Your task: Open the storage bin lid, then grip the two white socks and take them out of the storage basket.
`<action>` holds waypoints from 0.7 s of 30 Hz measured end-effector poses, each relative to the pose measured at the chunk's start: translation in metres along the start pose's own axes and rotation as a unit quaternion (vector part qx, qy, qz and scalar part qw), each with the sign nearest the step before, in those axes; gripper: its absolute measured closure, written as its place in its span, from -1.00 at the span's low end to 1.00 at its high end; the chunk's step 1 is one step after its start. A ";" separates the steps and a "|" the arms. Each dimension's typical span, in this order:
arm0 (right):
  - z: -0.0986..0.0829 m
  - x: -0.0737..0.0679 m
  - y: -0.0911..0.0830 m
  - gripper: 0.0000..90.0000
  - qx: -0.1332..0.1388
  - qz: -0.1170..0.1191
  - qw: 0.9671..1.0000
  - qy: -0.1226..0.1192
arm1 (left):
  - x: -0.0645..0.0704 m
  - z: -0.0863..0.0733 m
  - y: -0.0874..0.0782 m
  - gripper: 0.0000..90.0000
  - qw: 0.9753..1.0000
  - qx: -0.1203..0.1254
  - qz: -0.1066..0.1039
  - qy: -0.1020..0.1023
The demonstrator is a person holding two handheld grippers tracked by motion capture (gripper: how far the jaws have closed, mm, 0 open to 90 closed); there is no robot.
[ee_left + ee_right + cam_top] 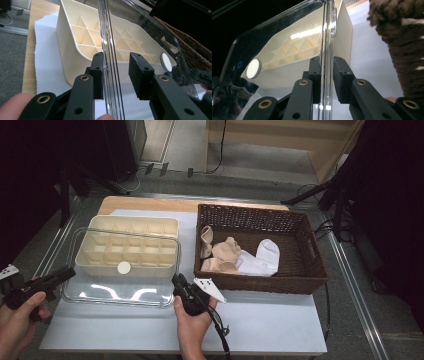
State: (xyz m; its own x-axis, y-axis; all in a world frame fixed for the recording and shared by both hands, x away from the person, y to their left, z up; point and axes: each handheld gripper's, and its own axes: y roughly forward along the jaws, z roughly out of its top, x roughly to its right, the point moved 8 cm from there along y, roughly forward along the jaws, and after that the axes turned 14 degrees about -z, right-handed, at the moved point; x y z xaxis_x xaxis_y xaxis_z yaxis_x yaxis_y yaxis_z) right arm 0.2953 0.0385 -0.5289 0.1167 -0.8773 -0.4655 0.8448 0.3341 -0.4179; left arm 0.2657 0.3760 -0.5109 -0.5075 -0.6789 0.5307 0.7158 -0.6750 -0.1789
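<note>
The clear plastic lid [120,270] leans over the near side of the cream divided organiser box [131,245], its far edge up on the box and its near edge low toward the person; a white round knob [123,267] sits at its middle; the work in hand looks like lifting or seating this lid with both tools at once.

The left gripper [52,279] comes at the lid's left short edge; in the left gripper view that edge [110,62] runs straight up between the jaws, touching or almost touching the left pad [98,75] while the right pad [138,75] stands apart from it; so the jaws are part-open, straddling but not pinching.

The right gripper [181,287] sits at the lid's near right corner, just beside the dark wicker basket [260,280] that holds socks [260,257]; in the right gripper view the lid's edge [327,50] passes between narrow jaws, the left pad [315,75] against it and the right pad [340,77] just short of it; whether it truly clamps I cannot tell.

The relation that matters: the lid's long axis runs from one gripper to the other, each tool at one short end, with the box just beyond both; the right seems nearer to a hold, so the left would likely need to close before any level lift.
</note>
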 end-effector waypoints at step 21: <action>-0.019 0.013 -0.011 0.75 -0.028 0.021 0.999 0.011 | 0.005 -0.032 -0.009 0.48 1.000 -0.011 0.000 -0.011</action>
State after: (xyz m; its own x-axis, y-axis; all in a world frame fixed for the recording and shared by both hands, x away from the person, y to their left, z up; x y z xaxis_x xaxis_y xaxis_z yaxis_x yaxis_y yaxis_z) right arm 0.2778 0.0299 -0.5449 0.1392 -0.8541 -0.5011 0.8089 0.3900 -0.4401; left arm 0.2417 0.3690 -0.5327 -0.4964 -0.6725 0.5489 0.7052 -0.6811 -0.1967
